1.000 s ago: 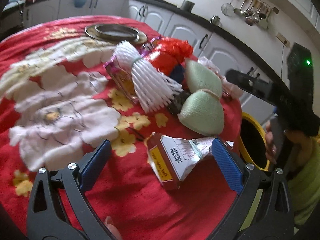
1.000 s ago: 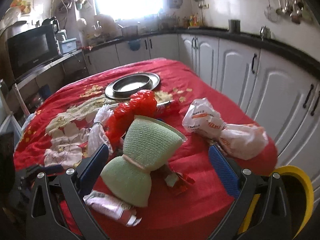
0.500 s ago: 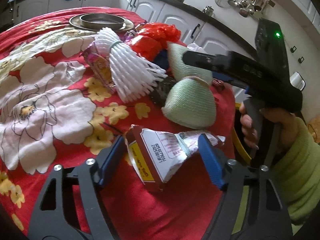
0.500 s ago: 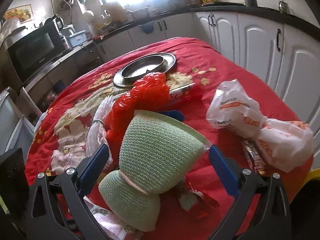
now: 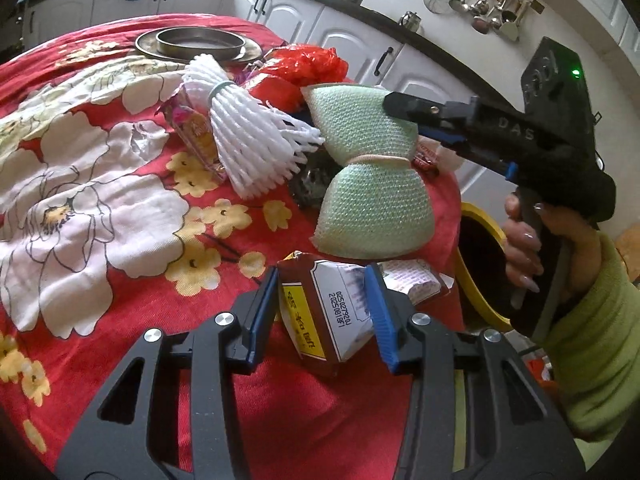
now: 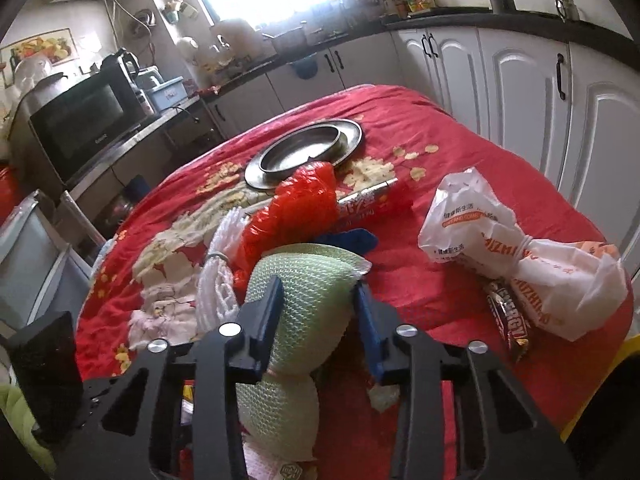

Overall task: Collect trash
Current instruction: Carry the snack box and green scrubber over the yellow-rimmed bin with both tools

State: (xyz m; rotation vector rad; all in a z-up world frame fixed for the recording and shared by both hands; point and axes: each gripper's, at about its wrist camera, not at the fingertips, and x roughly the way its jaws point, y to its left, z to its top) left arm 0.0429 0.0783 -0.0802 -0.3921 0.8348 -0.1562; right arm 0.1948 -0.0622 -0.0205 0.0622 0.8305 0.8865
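A crumpled brown, yellow and white carton (image 5: 320, 312) lies on the red flowered tablecloth (image 5: 100, 208) near its front edge. My left gripper (image 5: 322, 312) is closing on it, and both blue pads touch its sides. A pale green foam net (image 6: 312, 300), tied in the middle like a bow, stands beside it. My right gripper (image 6: 318, 316) is closing on the net's upper half and its pads squeeze the net inward. In the left wrist view the right gripper (image 5: 404, 106) reaches in from the right, held by a hand in a green sleeve.
A white foam net bundle (image 5: 248, 140), a red plastic bag (image 5: 304, 68) and stacked metal plates (image 5: 196, 42) lie farther back. A knotted white printed bag (image 6: 520, 256) and a candy wrapper (image 6: 508, 320) lie to the right. A yellow-rimmed bin (image 5: 476, 264) stands off the table edge.
Both pairs of jaws have come in from wide open. The left ones now touch the carton. The right gripper moved forward and now pinches the green net.
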